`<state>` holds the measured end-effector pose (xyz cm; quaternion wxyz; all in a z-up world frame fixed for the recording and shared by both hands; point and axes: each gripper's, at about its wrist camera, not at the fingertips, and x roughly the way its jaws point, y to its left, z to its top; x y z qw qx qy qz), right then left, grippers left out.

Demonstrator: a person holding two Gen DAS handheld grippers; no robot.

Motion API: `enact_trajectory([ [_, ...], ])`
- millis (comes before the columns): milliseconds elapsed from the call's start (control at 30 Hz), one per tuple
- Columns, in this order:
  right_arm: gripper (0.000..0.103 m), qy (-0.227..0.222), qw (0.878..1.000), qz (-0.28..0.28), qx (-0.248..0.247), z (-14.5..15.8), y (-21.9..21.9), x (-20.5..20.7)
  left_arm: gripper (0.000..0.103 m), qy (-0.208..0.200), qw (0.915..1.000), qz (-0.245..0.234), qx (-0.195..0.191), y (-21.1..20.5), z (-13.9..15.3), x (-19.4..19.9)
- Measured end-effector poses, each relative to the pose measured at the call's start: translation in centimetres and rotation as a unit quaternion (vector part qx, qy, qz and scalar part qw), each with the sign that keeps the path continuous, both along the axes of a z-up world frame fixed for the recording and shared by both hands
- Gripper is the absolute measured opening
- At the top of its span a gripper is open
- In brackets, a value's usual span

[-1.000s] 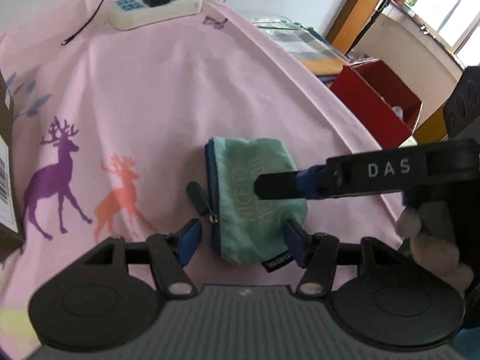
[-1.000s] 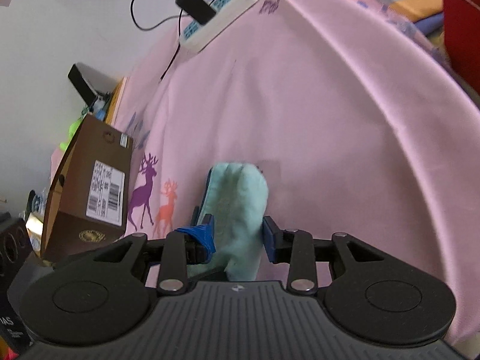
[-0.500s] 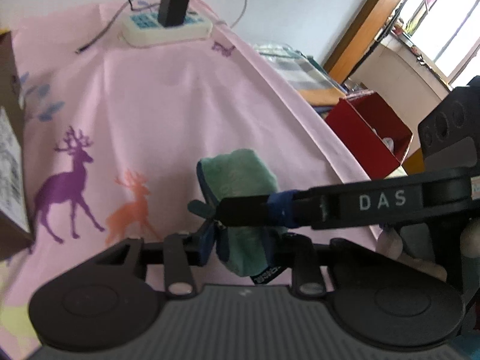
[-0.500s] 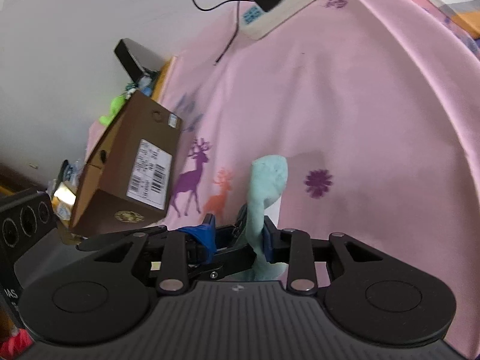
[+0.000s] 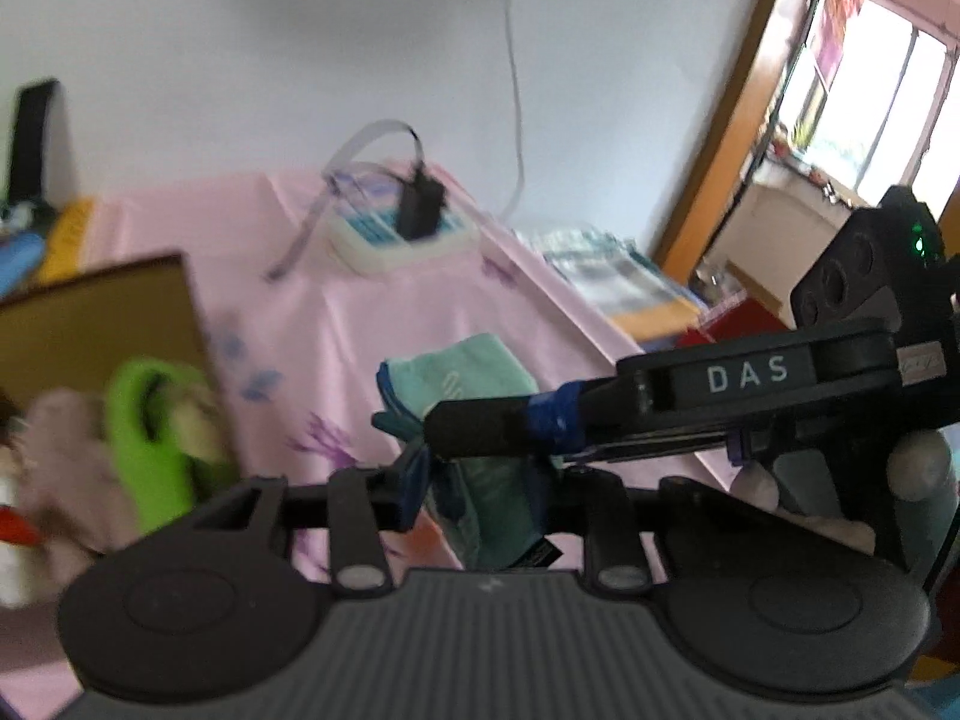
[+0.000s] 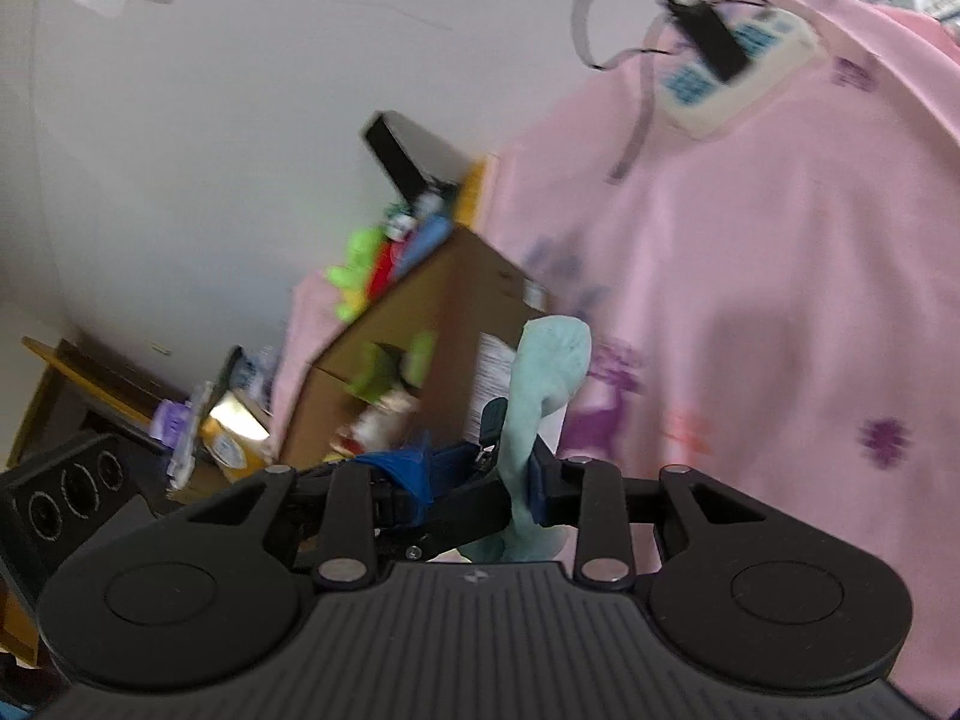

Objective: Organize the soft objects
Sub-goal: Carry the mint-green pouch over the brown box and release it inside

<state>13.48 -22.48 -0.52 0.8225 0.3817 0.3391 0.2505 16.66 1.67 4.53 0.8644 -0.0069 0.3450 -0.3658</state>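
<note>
A mint-green zip pouch with a blue edge hangs in the air above the pink deer-print cloth. My left gripper is shut on its lower part. My right gripper is shut on the same pouch, and its arm reaches across the left wrist view from the right. A brown cardboard box stands to the left with soft toys in it, among them a bright green one.
A white power strip with a black plug and cable lies at the far end of the cloth. Folded fabrics and a red box sit beyond the right edge. More toys lie behind the cardboard box.
Both grippers closed on the pouch and lifted it off the cloth. They have swung it up and left toward the cardboard box, which now shows its toys.
</note>
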Motion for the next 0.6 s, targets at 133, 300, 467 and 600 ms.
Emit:
enact_trajectory([
  [133, 0.016, -0.031, 0.999, 0.014, 0.013, 2.3, 3.4, 1.1, 0.024, -0.036, 0.9991, 0.020, -0.012, 4.5, 2.1, 0.1],
  [300, 0.017, -0.060, 0.997, 0.042, 0.027, 4.3, 8.0, 3.3, 0.024, -0.066, 0.9959, 0.060, -0.016, 9.9, 3.5, 0.6],
  [467, 0.018, -0.067, 0.994, 0.077, 0.032, 4.8, 13.9, 5.8, 0.024, -0.065, 0.9919, 0.108, -0.009, 15.1, 3.2, 1.4],
  [600, 0.018, -0.054, 0.992, 0.108, 0.032, 4.3, 18.5, 7.6, 0.025, -0.050, 0.9876, 0.149, 0.003, 18.9, 2.2, 2.0],
])
